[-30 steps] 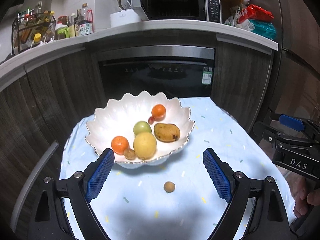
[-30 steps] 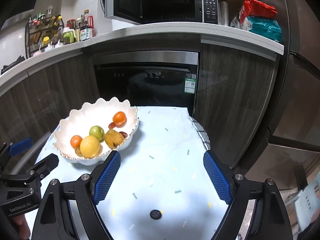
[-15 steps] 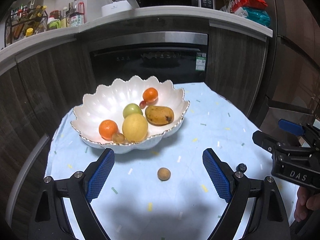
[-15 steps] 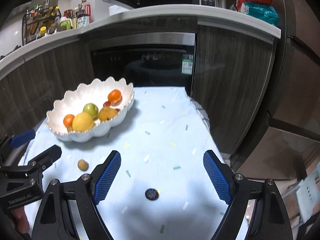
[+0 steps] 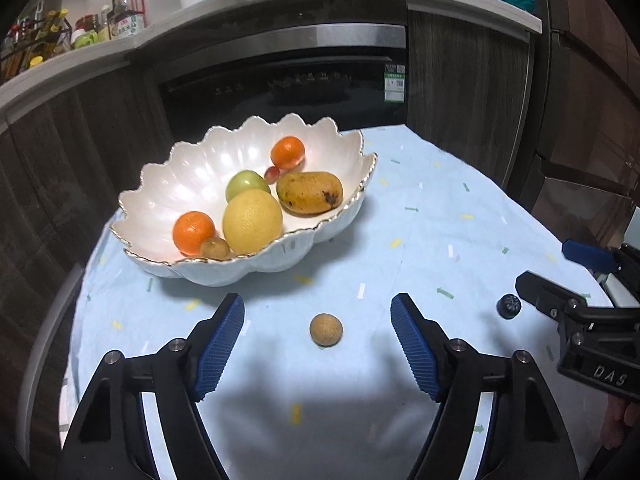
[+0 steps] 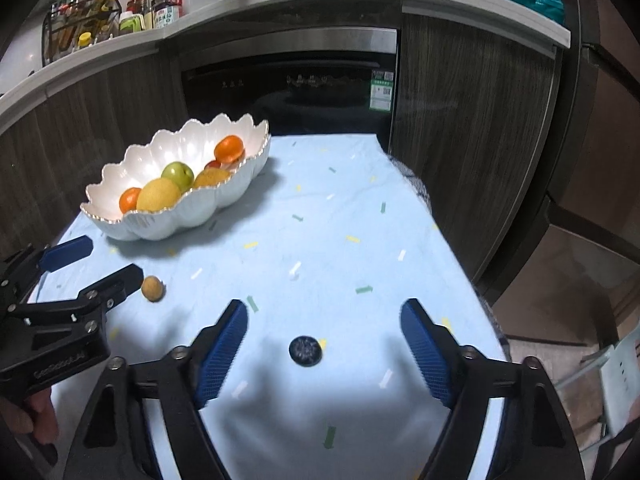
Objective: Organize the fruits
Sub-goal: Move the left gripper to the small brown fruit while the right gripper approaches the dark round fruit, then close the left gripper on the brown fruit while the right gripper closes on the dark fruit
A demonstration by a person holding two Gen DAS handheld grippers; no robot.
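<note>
A white scalloped ceramic bowl (image 5: pixel 168 184) is set on the desk (image 5: pixel 440 216); before it lies a small round brown fruit (image 5: pixel 326 329), a dark blueberry (image 5: pixel 508 306) to its right.

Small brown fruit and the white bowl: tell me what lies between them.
Only bare tablecloth, seen in the left wrist view: the small brown fruit sits apart from the white bowl, with nothing on the cloth between them.

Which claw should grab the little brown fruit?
Probably the left claw: it is open with the brown fruit lying right between its fingers. The right claw is lined up on the dark fruit.
</note>
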